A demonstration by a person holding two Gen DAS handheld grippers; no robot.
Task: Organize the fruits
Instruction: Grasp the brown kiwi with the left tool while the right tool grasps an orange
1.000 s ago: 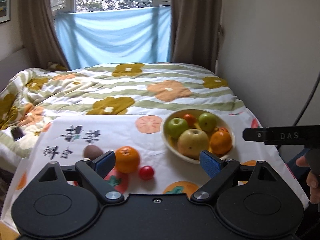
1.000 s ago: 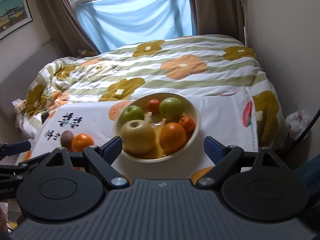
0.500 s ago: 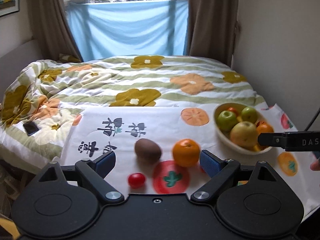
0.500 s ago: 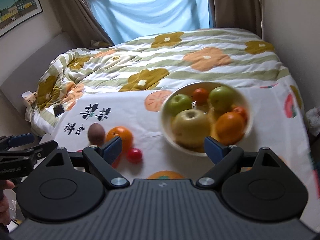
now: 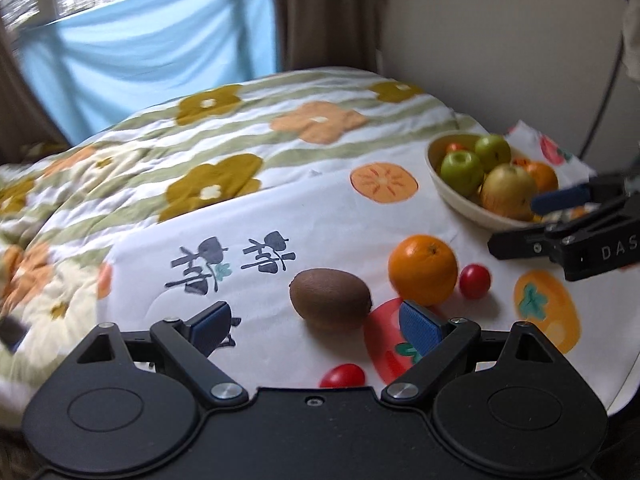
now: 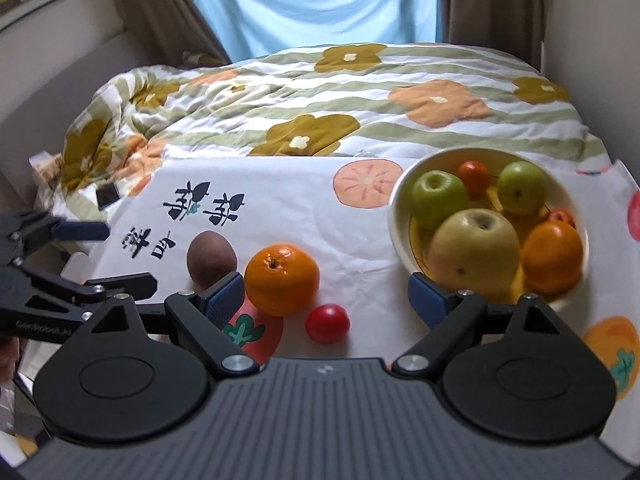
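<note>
Both grippers, left [image 5: 316,322] and right [image 6: 326,292], jaws wide, empty. Kiwi [image 5: 330,299], orange [image 5: 423,269], two tomatoes loose on cloth beside bowl [image 6: 400,216]; left lined up on kiwi, likely first pick.

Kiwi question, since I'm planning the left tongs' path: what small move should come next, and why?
Probably ease the left tongs forward and down around the kiwi. They are open and empty, the kiwi lies loose on the cloth between their tips, outside the bowl.
</note>
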